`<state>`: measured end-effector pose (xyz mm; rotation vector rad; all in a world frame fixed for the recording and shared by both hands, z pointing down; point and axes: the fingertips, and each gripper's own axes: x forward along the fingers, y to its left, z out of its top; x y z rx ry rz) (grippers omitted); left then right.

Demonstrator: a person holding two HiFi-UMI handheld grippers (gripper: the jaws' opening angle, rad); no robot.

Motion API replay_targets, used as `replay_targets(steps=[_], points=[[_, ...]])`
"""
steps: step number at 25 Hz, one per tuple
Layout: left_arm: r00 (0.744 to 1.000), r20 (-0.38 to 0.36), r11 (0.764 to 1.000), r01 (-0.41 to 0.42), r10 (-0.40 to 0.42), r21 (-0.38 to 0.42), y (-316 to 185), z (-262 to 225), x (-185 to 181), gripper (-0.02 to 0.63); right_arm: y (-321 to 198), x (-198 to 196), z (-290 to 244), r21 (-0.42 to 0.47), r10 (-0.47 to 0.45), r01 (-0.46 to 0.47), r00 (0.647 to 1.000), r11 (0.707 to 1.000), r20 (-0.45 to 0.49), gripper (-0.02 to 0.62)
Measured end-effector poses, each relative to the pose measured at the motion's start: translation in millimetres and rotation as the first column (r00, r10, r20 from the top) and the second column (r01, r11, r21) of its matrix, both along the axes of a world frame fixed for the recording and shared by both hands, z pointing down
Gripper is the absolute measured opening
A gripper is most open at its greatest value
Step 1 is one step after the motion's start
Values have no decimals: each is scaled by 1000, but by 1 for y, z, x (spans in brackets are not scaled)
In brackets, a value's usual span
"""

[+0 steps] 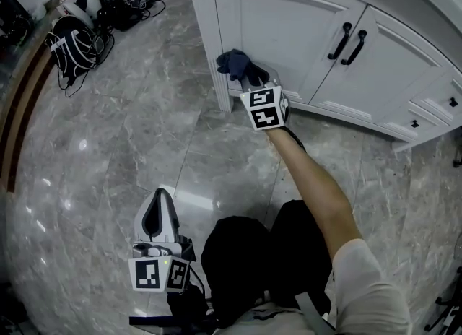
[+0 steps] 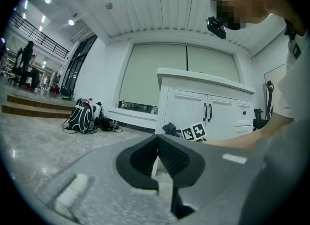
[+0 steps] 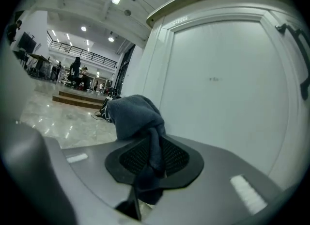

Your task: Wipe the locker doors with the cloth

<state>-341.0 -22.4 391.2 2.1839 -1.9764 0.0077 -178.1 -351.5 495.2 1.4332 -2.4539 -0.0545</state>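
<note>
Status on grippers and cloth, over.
Right gripper shut on cloth, by left door, low. Left gripper shut, empty, hanging back. Nothing in the way.

The floor (image 1: 108,146) is polished grey stone with pale veining, glossy enough to mirror the ceiling lights. The locker doors (image 1: 289,30) are smooth, white-painted panels with a soft satin sheen, and their handles (image 1: 339,41) look black and matt. The cloth (image 3: 138,115) is dark blue, soft and slightly fleecy, bunched in thick folds. The left tool (image 2: 159,158) and the right tool (image 3: 154,158) have matt grey plastic shells with a fine grainy texture; their pads (image 2: 174,157) are black, rubbery-looking and ridged in a fine grid. The marker cube (image 1: 263,107) has flat, matt black-and-white printed faces. A backpack (image 1: 72,48) near the floor's far left corner is black woven fabric.
</note>
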Motion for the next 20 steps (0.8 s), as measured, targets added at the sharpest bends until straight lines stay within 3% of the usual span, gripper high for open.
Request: replay_targets(steps=[5, 13, 20], points=[[1000, 1, 1000, -10, 10, 11, -2, -3, 4, 2, 6, 43, -11, 27, 49, -49, 999, 998, 4, 72], [999, -1, 999, -34, 34, 12, -6, -3, 19, 2, 21, 145, -16, 40, 214, -215, 976, 976, 36, 71], [999, 5, 999, -39, 39, 18, -3, -8, 26, 2, 32, 178, -16, 41, 270, -271, 962, 962, 36, 71]])
